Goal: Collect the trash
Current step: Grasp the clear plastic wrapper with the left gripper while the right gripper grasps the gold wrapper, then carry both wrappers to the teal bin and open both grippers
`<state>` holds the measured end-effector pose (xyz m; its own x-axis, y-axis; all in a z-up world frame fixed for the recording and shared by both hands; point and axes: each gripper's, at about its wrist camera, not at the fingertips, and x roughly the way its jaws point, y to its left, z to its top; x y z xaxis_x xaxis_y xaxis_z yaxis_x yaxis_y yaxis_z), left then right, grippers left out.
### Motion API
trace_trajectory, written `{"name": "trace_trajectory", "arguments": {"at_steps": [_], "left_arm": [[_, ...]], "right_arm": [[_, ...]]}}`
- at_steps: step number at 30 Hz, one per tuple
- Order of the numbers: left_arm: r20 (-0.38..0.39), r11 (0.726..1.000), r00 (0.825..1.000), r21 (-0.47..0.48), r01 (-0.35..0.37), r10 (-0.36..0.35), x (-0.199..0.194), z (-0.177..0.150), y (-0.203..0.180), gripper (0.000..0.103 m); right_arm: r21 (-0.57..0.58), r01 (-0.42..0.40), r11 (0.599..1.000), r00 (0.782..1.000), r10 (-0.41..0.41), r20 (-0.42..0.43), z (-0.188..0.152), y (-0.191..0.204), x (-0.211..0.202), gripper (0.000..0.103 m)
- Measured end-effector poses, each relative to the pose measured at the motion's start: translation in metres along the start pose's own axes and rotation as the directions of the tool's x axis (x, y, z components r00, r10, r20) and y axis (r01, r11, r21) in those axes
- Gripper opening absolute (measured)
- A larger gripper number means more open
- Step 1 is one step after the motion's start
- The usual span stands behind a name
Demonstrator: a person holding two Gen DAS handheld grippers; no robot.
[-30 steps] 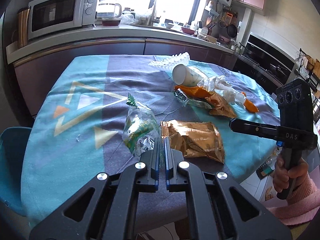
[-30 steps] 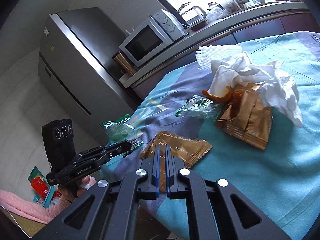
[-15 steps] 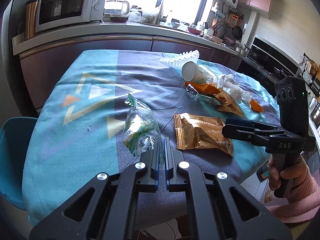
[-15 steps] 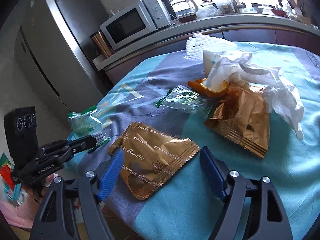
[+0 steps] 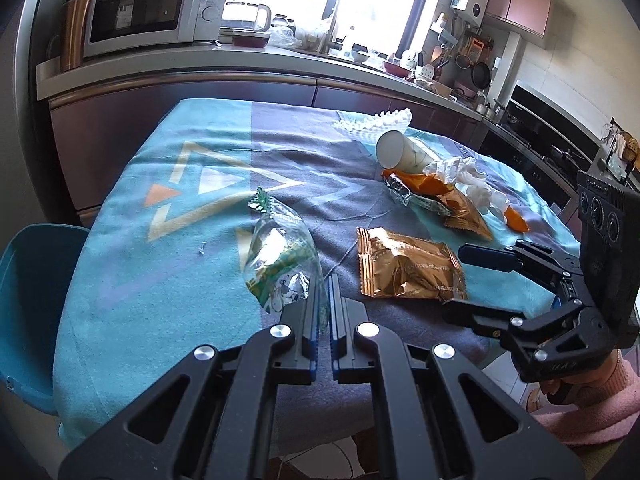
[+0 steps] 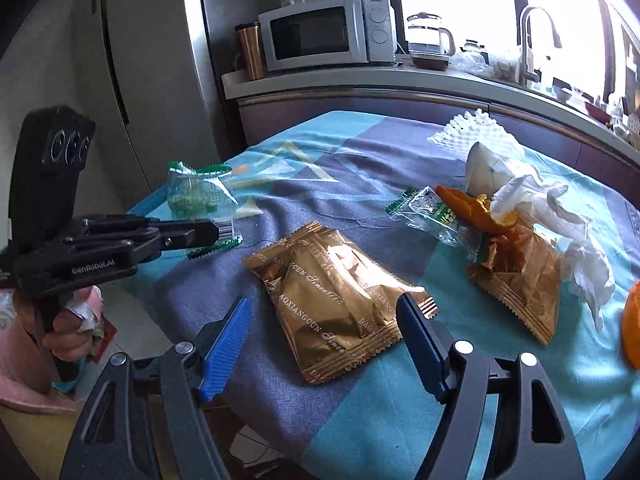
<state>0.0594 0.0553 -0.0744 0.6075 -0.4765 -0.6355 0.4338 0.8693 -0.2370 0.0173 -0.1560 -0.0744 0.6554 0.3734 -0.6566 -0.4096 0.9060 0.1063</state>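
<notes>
My left gripper (image 5: 324,280) is shut on a clear green-printed wrapper (image 5: 280,260), which stands up from the table; the right wrist view shows the same gripper (image 6: 216,232) and wrapper (image 6: 196,196). My right gripper (image 6: 324,302) has wide jaws that are closing, with a gold snack packet (image 6: 332,304) lying flat between its blue fingers (image 6: 228,336), untouched. The left wrist view shows this gripper (image 5: 464,284) at the packet (image 5: 408,268). Farther back lie a paper cup (image 5: 400,154), white tissue (image 6: 560,220), orange peel (image 6: 468,208), a second gold packet (image 6: 520,280) and another clear wrapper (image 6: 428,212).
The table wears a teal and grey cloth (image 5: 180,200). A white foam net (image 5: 384,120) lies at its far edge. A blue chair (image 5: 32,280) stands at the left. Behind runs a counter with a microwave (image 5: 152,12) and a kettle (image 5: 248,16).
My right gripper went from shut to wide open, rolled, and moved in over the gold packet. My left gripper kept still, shut on the clear wrapper.
</notes>
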Motion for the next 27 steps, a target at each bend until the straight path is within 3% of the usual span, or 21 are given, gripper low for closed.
{"name": "trace_trajectory", "arguments": {"at_steps": [4,9,11,20,27], "left_arm": [[0.007,1.0,1.0,0.0,-0.008,0.008,-0.005,-0.002,0.002,0.005],[0.02,1.0,1.0,-0.019,-0.02,0.02,-0.012,-0.002,0.012,0.005],[0.025,0.999,0.999,-0.026,-0.027,0.027,-0.015,-0.003,0.015,0.005],[0.074,0.994,0.992,-0.045,-0.095,0.098,-0.042,-0.005,0.038,0.005],[0.114,0.973,0.97,-0.114,-0.202,0.215,-0.08,-0.007,0.082,0.005]], "right_arm": [[-0.057,0.062,0.996,0.997,-0.064,-0.04,-0.002,0.005,0.012,0.052],[-0.083,0.076,0.994,0.997,-0.079,-0.026,-0.001,0.009,0.012,0.045],[-0.075,0.068,0.995,0.997,-0.069,-0.016,0.001,0.007,0.01,0.029],[-0.066,-0.027,0.997,0.999,0.03,0.038,0.025,0.019,0.001,0.025],[-0.142,-0.167,0.976,0.983,0.175,0.053,0.058,0.059,0.013,0.025]]}}
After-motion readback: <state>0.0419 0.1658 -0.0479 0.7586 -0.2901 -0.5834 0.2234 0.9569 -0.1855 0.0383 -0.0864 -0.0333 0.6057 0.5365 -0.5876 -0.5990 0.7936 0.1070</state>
